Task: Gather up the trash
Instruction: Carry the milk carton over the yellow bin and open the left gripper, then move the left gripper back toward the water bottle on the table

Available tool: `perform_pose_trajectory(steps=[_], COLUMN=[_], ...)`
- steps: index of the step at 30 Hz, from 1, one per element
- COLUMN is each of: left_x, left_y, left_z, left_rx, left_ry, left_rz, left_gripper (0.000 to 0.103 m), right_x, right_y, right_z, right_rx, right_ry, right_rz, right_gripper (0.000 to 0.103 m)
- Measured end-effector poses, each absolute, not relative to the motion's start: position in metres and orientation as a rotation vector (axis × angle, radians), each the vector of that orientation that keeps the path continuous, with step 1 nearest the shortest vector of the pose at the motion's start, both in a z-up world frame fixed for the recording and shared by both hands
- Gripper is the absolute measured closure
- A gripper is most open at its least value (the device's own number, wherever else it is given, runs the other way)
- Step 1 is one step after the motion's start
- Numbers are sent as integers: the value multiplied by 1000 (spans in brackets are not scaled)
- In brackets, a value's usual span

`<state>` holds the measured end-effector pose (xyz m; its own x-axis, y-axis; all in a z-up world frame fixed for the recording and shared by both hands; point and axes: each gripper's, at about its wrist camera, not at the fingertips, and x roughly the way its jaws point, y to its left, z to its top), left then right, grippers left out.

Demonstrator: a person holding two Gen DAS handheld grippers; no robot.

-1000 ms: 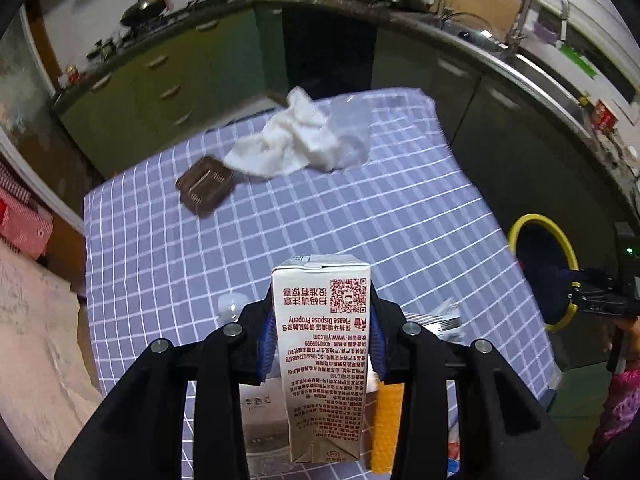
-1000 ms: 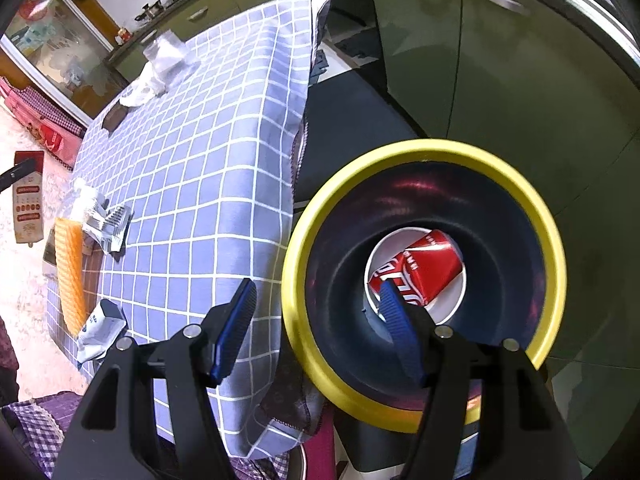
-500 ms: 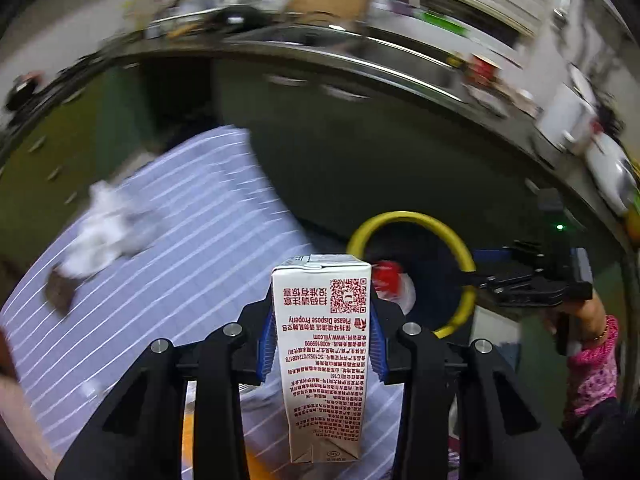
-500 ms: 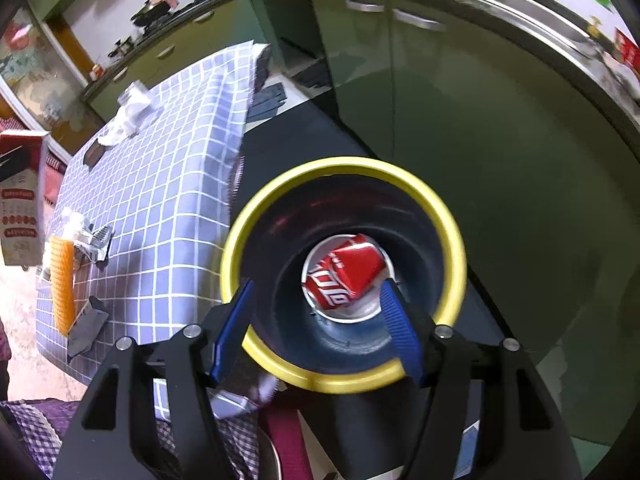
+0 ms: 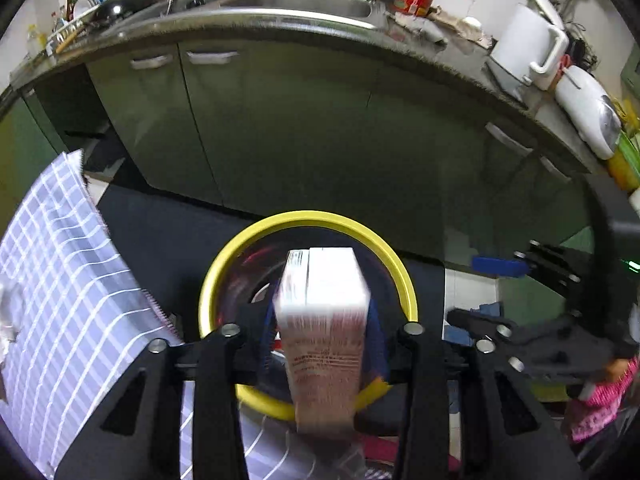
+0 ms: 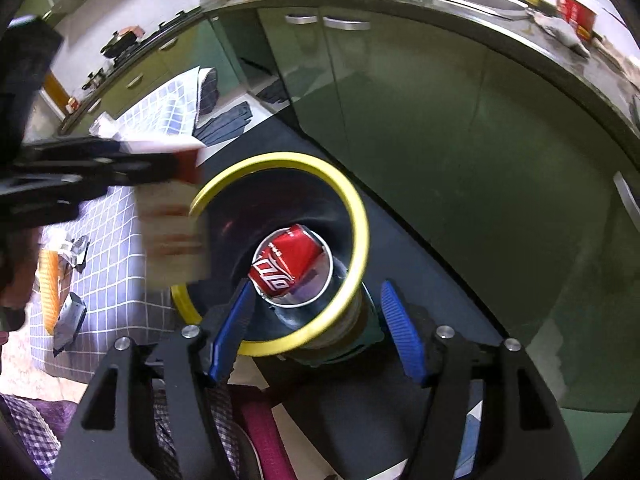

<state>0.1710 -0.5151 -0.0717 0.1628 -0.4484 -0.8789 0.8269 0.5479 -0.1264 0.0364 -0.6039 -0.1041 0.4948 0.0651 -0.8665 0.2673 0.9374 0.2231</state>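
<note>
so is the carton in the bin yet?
Not yet. The carton sits between the left claw pads, over the yellow-rimmed bin; only a red can lies inside.

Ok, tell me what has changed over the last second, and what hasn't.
The left gripper swung the carton from over the checked table to above the yellow-rimmed bin. Its jaws have just been opening, with the carton between them and blurred, seemingly dropping. The right gripper is open and empty as before; the red can stays in the bin.
</note>
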Motion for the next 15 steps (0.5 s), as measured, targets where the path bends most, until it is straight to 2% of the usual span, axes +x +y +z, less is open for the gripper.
perform_pose_trajectory(steps=[1, 6, 8, 10, 15], left_x=[173, 177, 174, 171, 165], left_y=[-519, -499, -472, -440, -335], left_z=[-77, -62, -40, -20, 17], left_rx=[437, 390, 360, 328, 227], left_ry=[1054, 1032, 988, 941, 835], left_rz=[-946, -939, -926, -910, -798], left_gripper=[45, 41, 33, 20, 10], right_x=[35, 34, 39, 44, 59], right_y=[-605, -600, -593, -586, -562], right_z=[-105, -108, -109, -109, -107], right_rx=[356, 354, 345, 336, 298], right_ry=[1051, 1055, 1063, 1067, 1081], right_rz=[-128, -114, -98, -82, -37], right_gripper=[40, 40, 40, 40, 39])
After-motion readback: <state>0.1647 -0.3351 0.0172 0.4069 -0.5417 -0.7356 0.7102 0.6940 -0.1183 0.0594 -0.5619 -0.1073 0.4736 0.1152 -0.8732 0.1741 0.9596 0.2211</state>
